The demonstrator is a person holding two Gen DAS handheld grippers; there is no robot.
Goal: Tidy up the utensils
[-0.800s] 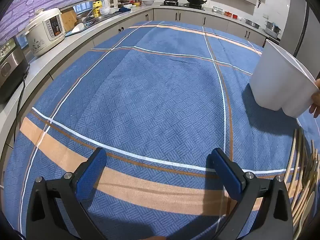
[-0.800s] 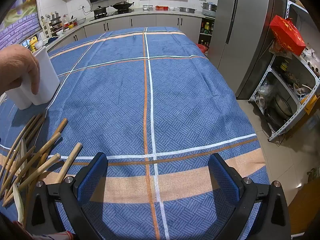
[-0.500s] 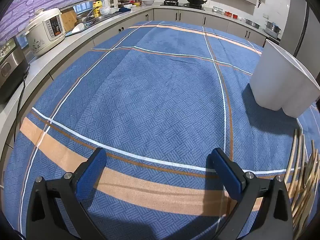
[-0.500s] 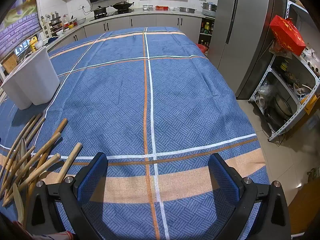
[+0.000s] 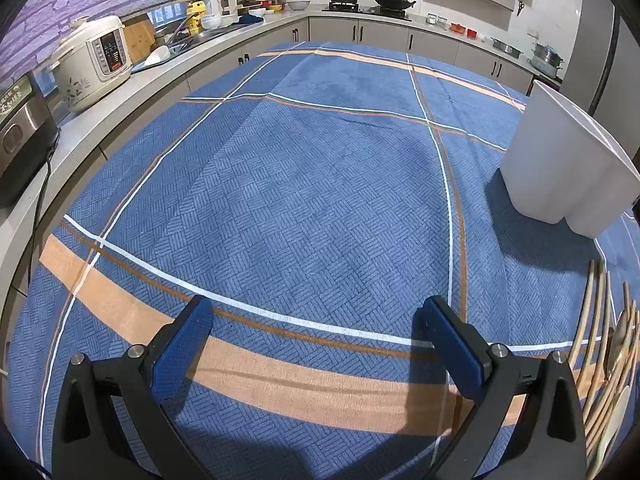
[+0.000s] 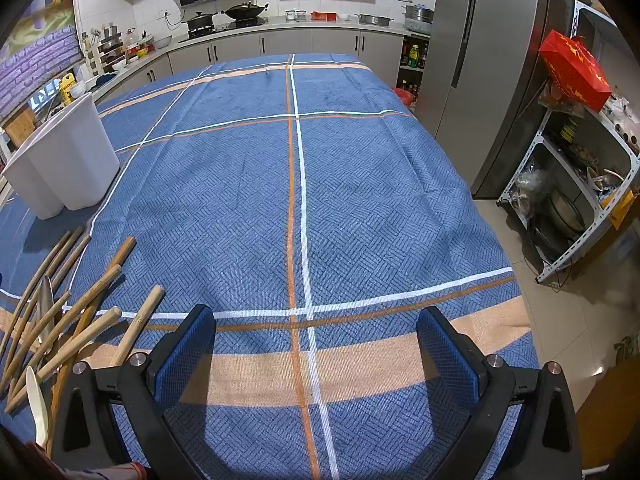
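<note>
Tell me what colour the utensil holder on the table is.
Plain white. The utensil holder shows best in the right wrist view.

Even indoor light is filling both views, sharp throughout; soft shadows are lying on the cloth (image 5: 320,200) behind the bin (image 5: 560,168) and under the fingers (image 6: 184,352); fisheye bending is curving edges; corners are going black.

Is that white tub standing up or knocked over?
Upright: the white tub stands on its base on the blue tablecloth, rim on top.
</note>
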